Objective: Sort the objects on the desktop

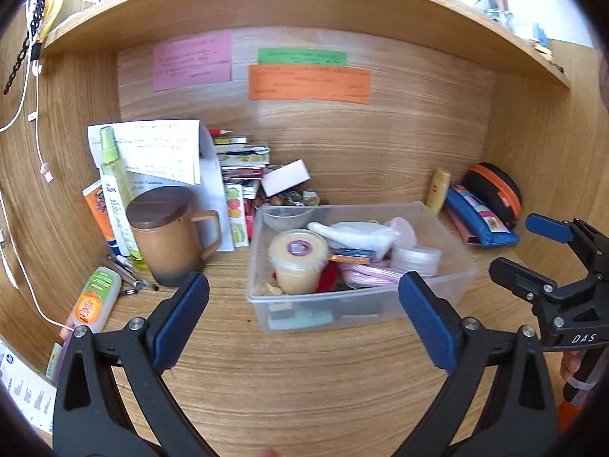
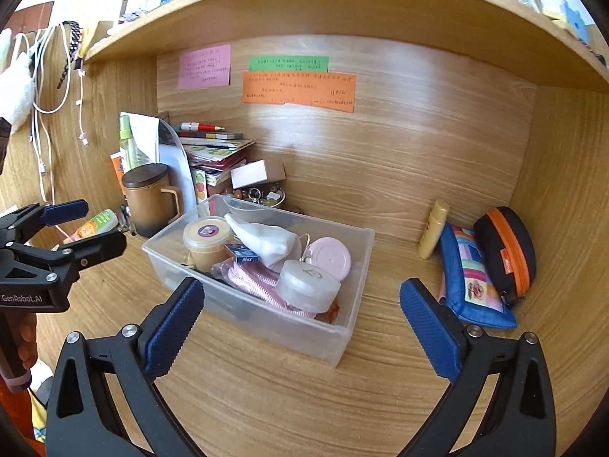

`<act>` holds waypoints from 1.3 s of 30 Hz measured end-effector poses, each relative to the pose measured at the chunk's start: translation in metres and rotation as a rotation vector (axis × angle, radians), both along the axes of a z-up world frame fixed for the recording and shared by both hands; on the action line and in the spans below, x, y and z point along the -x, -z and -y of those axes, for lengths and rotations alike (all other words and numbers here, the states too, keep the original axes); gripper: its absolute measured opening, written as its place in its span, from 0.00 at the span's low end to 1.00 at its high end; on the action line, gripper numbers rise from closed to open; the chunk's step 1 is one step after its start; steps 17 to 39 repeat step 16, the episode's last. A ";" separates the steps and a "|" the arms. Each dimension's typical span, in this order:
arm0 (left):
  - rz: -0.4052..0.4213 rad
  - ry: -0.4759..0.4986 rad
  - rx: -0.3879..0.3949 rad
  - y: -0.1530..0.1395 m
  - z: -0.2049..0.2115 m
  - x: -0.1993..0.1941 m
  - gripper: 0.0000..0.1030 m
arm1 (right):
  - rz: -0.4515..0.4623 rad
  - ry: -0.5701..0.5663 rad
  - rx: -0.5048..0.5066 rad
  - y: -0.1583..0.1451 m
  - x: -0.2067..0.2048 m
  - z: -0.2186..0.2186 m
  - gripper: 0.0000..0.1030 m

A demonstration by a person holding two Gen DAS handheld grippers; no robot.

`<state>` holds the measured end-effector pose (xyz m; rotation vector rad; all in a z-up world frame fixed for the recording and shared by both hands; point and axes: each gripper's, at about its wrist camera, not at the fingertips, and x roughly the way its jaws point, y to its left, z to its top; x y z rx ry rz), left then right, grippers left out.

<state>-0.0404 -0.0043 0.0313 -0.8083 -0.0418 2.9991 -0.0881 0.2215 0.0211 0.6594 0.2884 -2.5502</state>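
Note:
A clear plastic box (image 1: 449,289) (image 2: 350,327) stands on the wooden desk, filled with a yellow lidded tub (image 1: 298,257) (image 2: 207,242), a white cloth (image 2: 266,242), round pink and white cases (image 2: 310,278) and a pink cord. My left gripper (image 1: 304,321) hangs open in front of the box with nothing between its blue pads. My right gripper (image 2: 300,318) is also open and empty, just short of the box's near wall. Each gripper shows at the edge of the other's view: the right gripper (image 1: 533,247) and the left gripper (image 2: 85,222).
A brown lidded mug (image 1: 171,236), spray bottle (image 1: 114,179), tubes and pens crowd the left back corner beside stacked booklets (image 2: 217,152). A yellow tube (image 2: 434,228), blue pouch (image 2: 472,282) and black-orange case (image 2: 506,251) lie at right. A shelf overhangs above; cables hang left.

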 end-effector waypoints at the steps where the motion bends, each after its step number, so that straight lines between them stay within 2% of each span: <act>1: -0.005 -0.001 0.003 0.000 -0.002 -0.002 0.98 | -0.002 0.000 0.000 0.000 -0.002 -0.001 1.00; 13: -0.042 0.032 0.008 0.000 -0.020 -0.011 0.98 | -0.028 0.013 -0.004 -0.003 -0.016 -0.013 1.00; 39: -0.032 0.025 0.008 0.001 -0.021 -0.008 0.98 | -0.024 0.014 -0.002 -0.003 -0.014 -0.013 1.00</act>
